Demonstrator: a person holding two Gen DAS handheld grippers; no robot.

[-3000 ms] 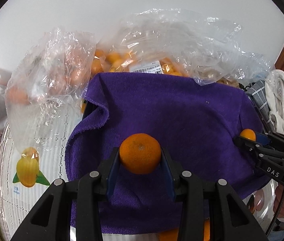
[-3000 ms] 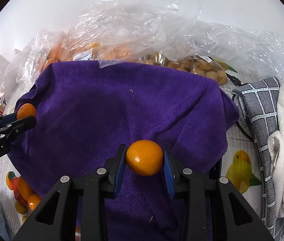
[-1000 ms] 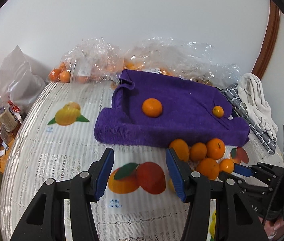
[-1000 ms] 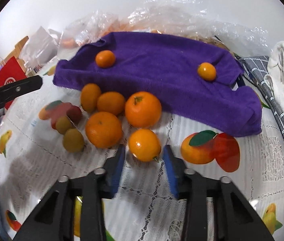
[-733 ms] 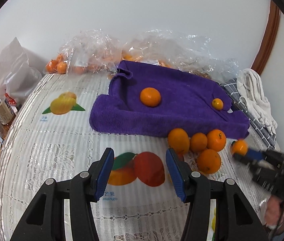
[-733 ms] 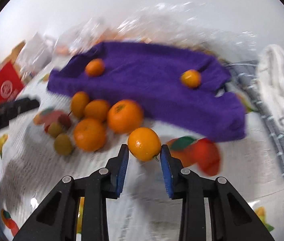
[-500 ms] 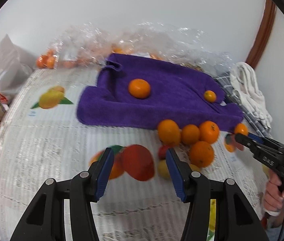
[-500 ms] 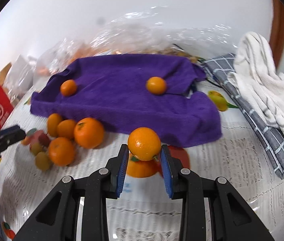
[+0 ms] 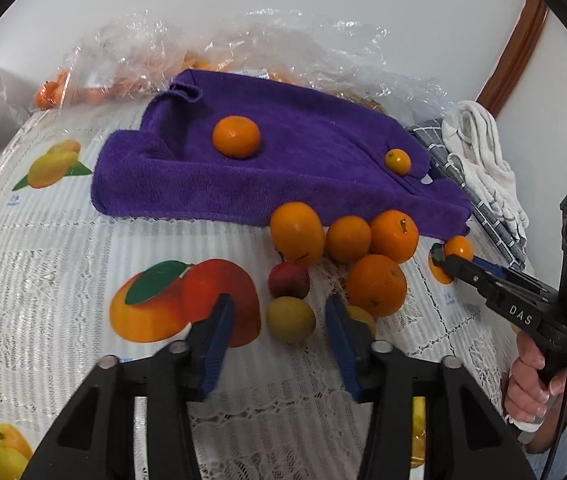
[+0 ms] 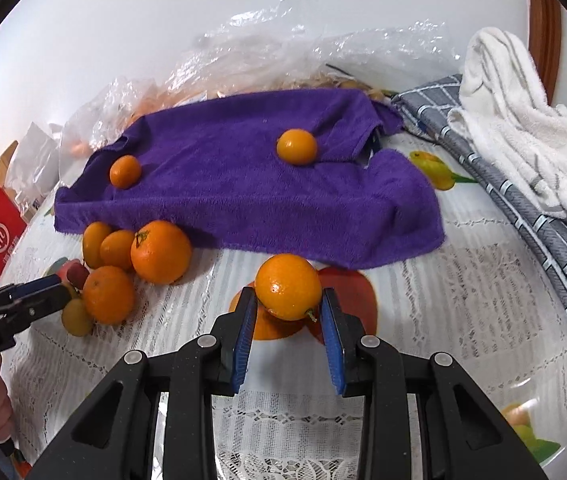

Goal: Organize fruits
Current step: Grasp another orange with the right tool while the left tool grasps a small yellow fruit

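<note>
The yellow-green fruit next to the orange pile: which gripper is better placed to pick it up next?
Left. The left gripper has been closing with the yellow-green fruit between its pads, untouched. The right gripper already holds an orange.

My right gripper (image 10: 288,322) is clamped on a small orange (image 10: 288,286), tilted down over the table. My left gripper (image 9: 279,326) angles down too, jaws just been closing, a yellow fruit (image 9: 290,319) between them, pads not touching it.
</note>
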